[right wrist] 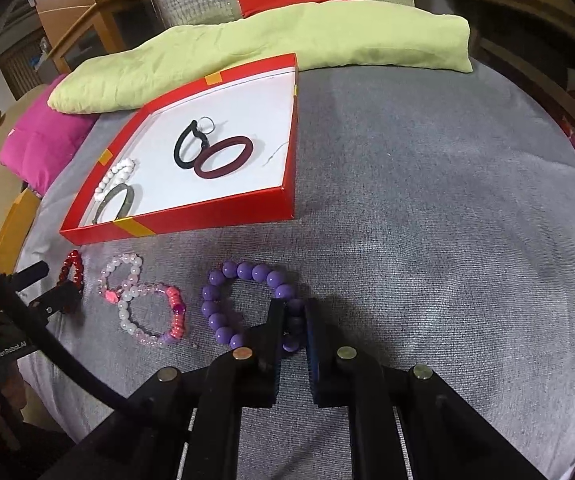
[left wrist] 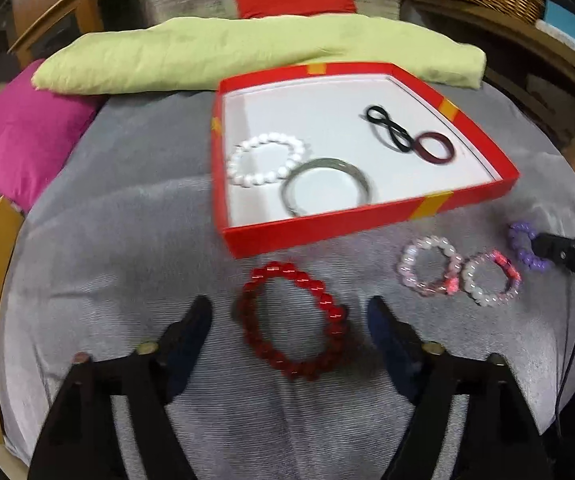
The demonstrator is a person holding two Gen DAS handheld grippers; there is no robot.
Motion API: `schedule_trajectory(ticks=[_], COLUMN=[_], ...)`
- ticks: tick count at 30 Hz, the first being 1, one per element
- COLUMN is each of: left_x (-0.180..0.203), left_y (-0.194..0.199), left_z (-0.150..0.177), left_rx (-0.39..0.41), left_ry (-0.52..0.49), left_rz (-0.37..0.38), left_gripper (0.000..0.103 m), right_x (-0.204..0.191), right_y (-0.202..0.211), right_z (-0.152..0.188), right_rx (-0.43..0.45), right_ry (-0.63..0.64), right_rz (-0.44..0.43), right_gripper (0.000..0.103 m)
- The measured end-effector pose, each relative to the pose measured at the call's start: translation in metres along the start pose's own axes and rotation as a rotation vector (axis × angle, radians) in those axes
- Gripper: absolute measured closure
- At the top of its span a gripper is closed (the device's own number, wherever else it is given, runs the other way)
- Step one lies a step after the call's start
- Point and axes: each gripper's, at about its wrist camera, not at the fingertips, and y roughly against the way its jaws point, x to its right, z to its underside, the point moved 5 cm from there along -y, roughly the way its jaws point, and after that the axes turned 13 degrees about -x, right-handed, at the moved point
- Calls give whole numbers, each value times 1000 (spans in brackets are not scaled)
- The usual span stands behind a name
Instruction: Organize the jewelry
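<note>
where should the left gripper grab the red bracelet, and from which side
Grip one side of the bead ring, not the whole loop. The red bracelet lies flat on the grey cloth, a wide open loop between the open fingers of the left gripper. Come down from above, one finger inside the loop and one outside, and pinch across the near strand, probably the easiest part to reach.

Red bead bracelet (left wrist: 292,320) lies flat before the red box (left wrist: 367,220).
</note>
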Motion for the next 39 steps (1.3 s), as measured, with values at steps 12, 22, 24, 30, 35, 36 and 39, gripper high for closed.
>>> schedule_trajectory(ticks=[12, 22, 24, 30, 35, 36, 39], left_x=[-9, -7, -7, -4, 0, 0, 1], left_y=[-4, -8, -9, -5, 0, 0, 3], left_z=[3, 4, 2, 4, 8, 8, 10], left_rx=[-22, -21, -18, -13, -8, -7, -3], left_ry=[34, 25, 25, 17, -2, -5, -15], left_rz=[-13, -35, -37, -60, -59, -64, -59], left_gripper=[69, 66, 66, 70, 83, 83, 83], right_x=[-2, -3, -3, -5, -9, -9, -11], right_y=[2, 2, 1, 1, 2, 2, 3], right_z=[3, 3, 2, 2, 3, 3, 3], right_rx=[6, 15, 15, 21, 37, 39, 45], right_ry=[15, 18, 18, 36, 68, 69, 68], right_rz=[16, 35, 37, 59, 85, 87, 85], right_gripper=[90, 90, 90, 90, 91, 92, 92])
